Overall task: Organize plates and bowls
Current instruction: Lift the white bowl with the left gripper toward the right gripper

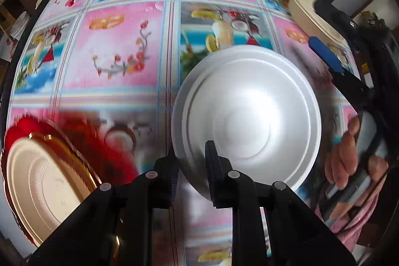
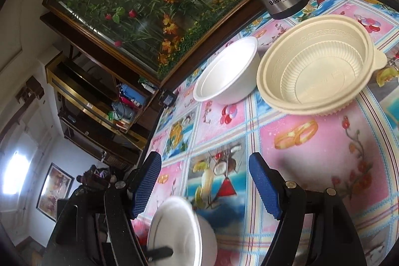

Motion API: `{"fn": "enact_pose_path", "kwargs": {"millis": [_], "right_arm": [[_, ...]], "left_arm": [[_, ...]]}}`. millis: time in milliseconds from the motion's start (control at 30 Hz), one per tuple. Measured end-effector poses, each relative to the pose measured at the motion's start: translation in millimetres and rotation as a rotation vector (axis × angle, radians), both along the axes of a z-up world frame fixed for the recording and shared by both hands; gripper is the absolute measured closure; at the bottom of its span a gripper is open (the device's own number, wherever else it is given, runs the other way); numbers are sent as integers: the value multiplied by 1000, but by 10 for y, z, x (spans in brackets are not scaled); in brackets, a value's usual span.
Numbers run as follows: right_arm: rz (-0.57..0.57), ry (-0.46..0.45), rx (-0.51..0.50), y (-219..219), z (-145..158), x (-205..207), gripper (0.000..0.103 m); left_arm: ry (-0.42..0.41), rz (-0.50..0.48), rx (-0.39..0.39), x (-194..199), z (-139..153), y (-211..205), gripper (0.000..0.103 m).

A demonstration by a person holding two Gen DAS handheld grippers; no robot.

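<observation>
Left wrist view: your left gripper [image 1: 192,166] pinches the near rim of a white foam bowl [image 1: 249,116], one finger inside, one outside, and carries it above the patterned tablecloth [image 1: 119,41]. Keep the bowl level; a thin foam rim may crack under a skewed pull. A cream plate [image 1: 42,191] on a red-and-gold tray [image 1: 22,129] lies at lower left.

Right wrist view: your right gripper [image 2: 204,186] hangs with its blue pads wide apart, empty. Ahead stand a second white bowl [image 2: 229,71] and a ribbed cream plastic bowl [image 2: 316,71], likely nesting targets; lower the carried bowl centred.
</observation>
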State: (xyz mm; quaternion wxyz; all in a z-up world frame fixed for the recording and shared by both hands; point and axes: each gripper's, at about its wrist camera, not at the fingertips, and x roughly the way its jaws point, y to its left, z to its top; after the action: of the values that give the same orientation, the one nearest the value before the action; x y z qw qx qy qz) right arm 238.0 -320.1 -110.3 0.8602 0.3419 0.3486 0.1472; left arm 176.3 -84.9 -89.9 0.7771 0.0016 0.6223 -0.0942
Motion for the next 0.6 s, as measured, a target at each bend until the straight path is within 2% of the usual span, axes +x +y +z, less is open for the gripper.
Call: {"fn": "enact_pose_path", "kwargs": {"millis": [167,300,400,467,600], "right_arm": [[18,11,-9,27,50,-242,28],[36,-22,-24,29,112,-629,28],[53,13,-65,57,77,-931,28],[67,-18,-60,62,126,-1142,28],[84,-33,-127,141,194,-1459,28]], "left_arm": [[-45,-33,-1,-330,33,13,85],[-73,-70,0,-563,-7,-22,85],[-130,-96,21,-764,-5,-42,85],[-180,-109,38,-891,24,-55,85],[-275,-125,63,-1108,84,-32,85]]}}
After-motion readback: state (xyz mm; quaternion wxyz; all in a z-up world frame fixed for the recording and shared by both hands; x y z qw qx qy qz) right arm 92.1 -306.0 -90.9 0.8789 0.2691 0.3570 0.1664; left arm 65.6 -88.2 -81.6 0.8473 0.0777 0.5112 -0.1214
